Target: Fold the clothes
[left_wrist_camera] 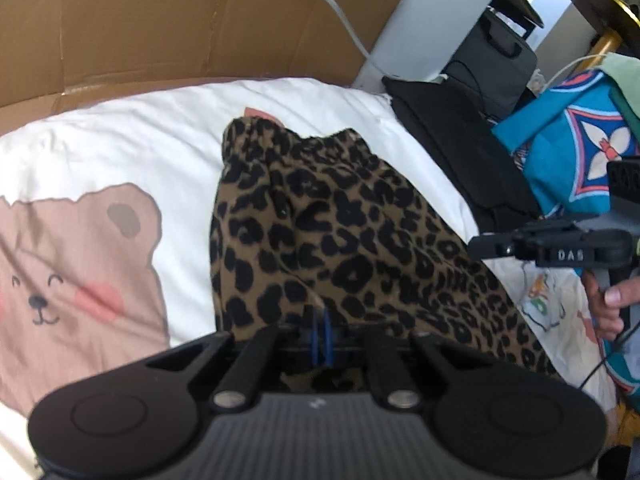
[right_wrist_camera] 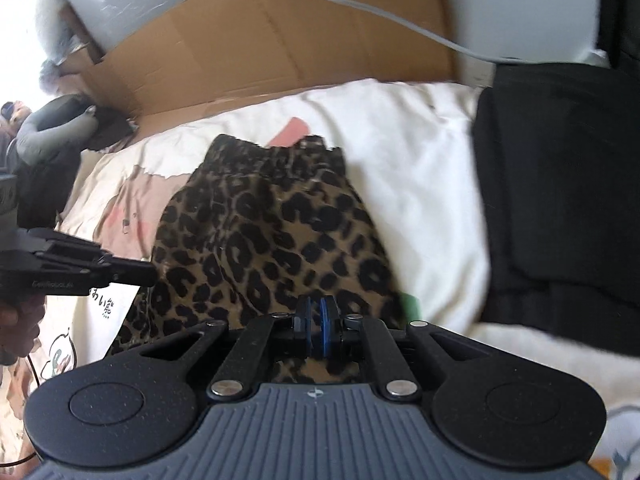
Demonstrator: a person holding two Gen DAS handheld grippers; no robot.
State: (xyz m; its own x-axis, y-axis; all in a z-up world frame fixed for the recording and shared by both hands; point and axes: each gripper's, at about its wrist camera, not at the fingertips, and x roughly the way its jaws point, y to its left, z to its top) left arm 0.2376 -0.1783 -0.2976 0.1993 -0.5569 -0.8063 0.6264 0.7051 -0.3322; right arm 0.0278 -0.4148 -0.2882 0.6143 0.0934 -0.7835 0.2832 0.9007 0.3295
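A leopard-print garment (left_wrist_camera: 320,232) stretches away from me over a white bedcover (left_wrist_camera: 120,144) printed with a pink bear. My left gripper (left_wrist_camera: 321,334) is shut on the garment's near edge, its blue pads pressed together on the cloth. In the right wrist view the same leopard-print garment (right_wrist_camera: 264,232) runs toward its gathered waistband at the far end, and my right gripper (right_wrist_camera: 316,330) is shut on its near edge too. Each gripper shows in the other's view: the right gripper (left_wrist_camera: 480,246) at the garment's right side, the left gripper (right_wrist_camera: 148,274) at its left side.
A flattened cardboard sheet (left_wrist_camera: 180,24) stands behind the bed. Black folded clothes (right_wrist_camera: 560,200) lie along the bed's right side, with a blue patterned cloth (left_wrist_camera: 572,152) beyond. A white cable (right_wrist_camera: 360,8) hangs across the cardboard. A hand (left_wrist_camera: 612,304) holds the right gripper's handle.
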